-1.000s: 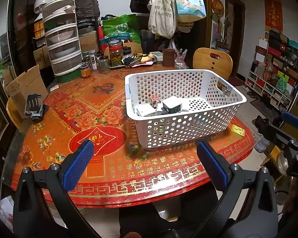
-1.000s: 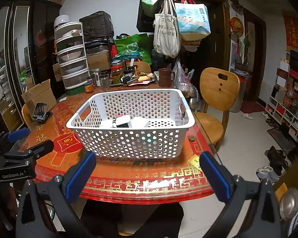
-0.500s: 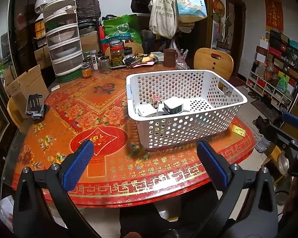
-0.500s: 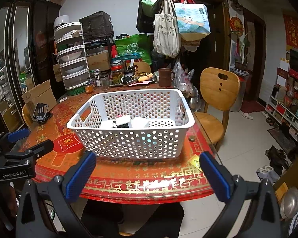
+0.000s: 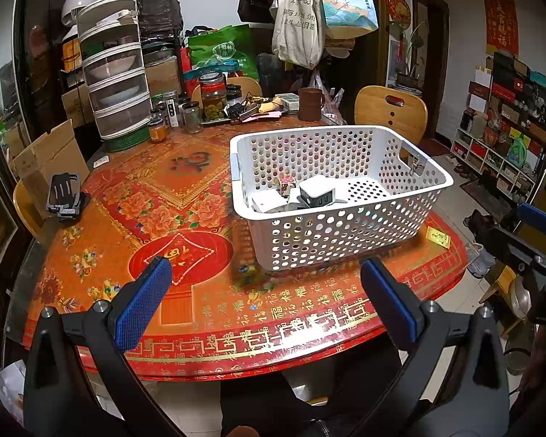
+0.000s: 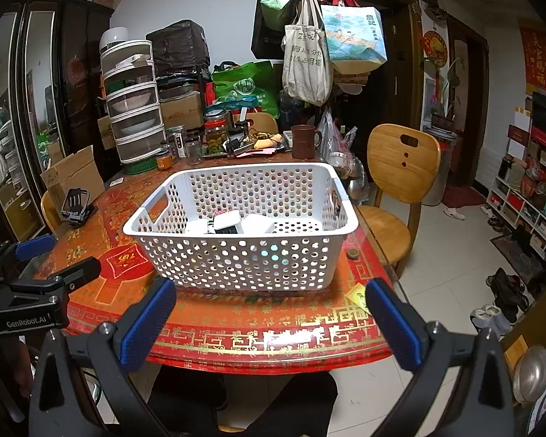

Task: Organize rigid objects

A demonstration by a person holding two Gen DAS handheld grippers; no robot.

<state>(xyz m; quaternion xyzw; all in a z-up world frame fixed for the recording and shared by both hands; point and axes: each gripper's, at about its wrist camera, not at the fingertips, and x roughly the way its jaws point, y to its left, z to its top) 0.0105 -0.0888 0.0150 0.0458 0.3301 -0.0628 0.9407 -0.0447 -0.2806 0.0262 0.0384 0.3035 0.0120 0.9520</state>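
A white perforated basket stands on the round red table. Inside it lie white boxes, a white charger cube with a dark face and a small patterned cube. My left gripper hovers open over the table's near edge, short of the basket, nothing between its blue pads. My right gripper is open too, at the near rim in front of the basket, empty. Each gripper shows at the edge of the other's view.
A black phone stand sits at the table's left edge. Jars, a brown mug and a stacked food cover crowd the far side. A yellow packet and a coin lie near the basket. Wooden chairs stand to the right.
Almost nothing has moved; the left wrist view has shifted very slightly, and both grippers stay open and empty.
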